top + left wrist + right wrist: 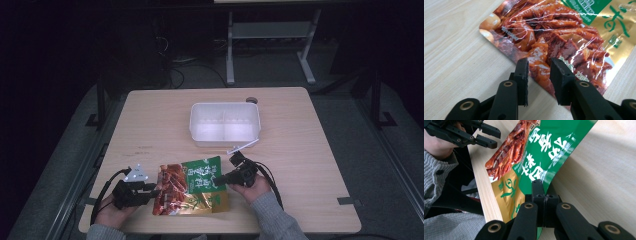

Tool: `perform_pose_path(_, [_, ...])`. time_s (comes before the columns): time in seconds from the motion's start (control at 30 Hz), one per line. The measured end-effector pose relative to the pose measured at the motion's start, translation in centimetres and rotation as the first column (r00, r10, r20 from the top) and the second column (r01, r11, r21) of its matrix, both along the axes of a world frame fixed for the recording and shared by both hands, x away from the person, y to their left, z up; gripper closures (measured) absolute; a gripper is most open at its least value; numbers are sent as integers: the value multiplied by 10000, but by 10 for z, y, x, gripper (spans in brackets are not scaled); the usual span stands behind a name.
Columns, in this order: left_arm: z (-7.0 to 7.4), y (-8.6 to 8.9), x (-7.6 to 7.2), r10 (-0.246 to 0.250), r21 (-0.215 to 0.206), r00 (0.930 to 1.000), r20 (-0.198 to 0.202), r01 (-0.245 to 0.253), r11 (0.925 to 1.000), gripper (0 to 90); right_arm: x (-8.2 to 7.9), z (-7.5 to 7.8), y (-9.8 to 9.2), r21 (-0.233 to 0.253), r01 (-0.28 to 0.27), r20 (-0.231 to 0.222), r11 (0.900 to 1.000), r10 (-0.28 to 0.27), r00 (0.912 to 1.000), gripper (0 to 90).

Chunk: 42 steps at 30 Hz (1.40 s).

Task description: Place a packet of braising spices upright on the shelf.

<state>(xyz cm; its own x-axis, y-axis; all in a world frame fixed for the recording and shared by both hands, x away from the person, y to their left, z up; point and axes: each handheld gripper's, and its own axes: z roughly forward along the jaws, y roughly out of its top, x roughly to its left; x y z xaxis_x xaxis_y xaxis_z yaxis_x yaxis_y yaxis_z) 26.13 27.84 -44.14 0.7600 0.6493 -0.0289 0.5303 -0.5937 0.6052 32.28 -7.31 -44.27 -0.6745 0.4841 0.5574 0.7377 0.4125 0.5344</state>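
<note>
we hold a shiny food pouch (191, 186) between two hand-held grippers near the table's (150, 120) front edge.

the right gripper (544, 195) is clenched on the pouch's green edge, lifting that side at about 3 o'clock. the left gripper (539, 68) has its jaws parted, straddling the pouch's red printed edge at about 9 o'clock, not yet closed. to do this well, we judge the left jaws should slide further over the edge before squeezing, so the slick film does not slip. a white plastic tray (225, 121) sits well apart at 12 o'clock, with bare wood between. the pouch's near side lies close to the table's front edge at 6 o'clock, so pulling toward us leaves little room; there is more room toward 12.
</note>
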Motion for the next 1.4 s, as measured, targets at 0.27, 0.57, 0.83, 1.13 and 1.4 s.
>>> perform_pose_path(0.27, [1,4,-1,202,-90,9997,139,-200,9998,639,0,28,2,-117,-410,587,9991,416,9974,899])
perform_pose_path(0.57, [1,5,-1,352,-180,9992,202,-348,9992,609,6,55,-1,-293,-901,787,9955,922,9926,900])
perform_pose_path(0.83, [1,7,0,521,-284,9983,260,-514,9983,572,14,86,0,-659,-1397,1047,9880,1461,9837,900])
perform_pose_path(1.13, [1,8,0,581,-323,9978,320,-570,9979,558,22,119,3,-1067,-1885,1139,9763,2004,9731,900])
perform_pose_path(1.4, [2,9,1,679,-343,9969,399,-666,9972,501,22,153,7,-1432,-2222,1543,9644,2435,9575,900])
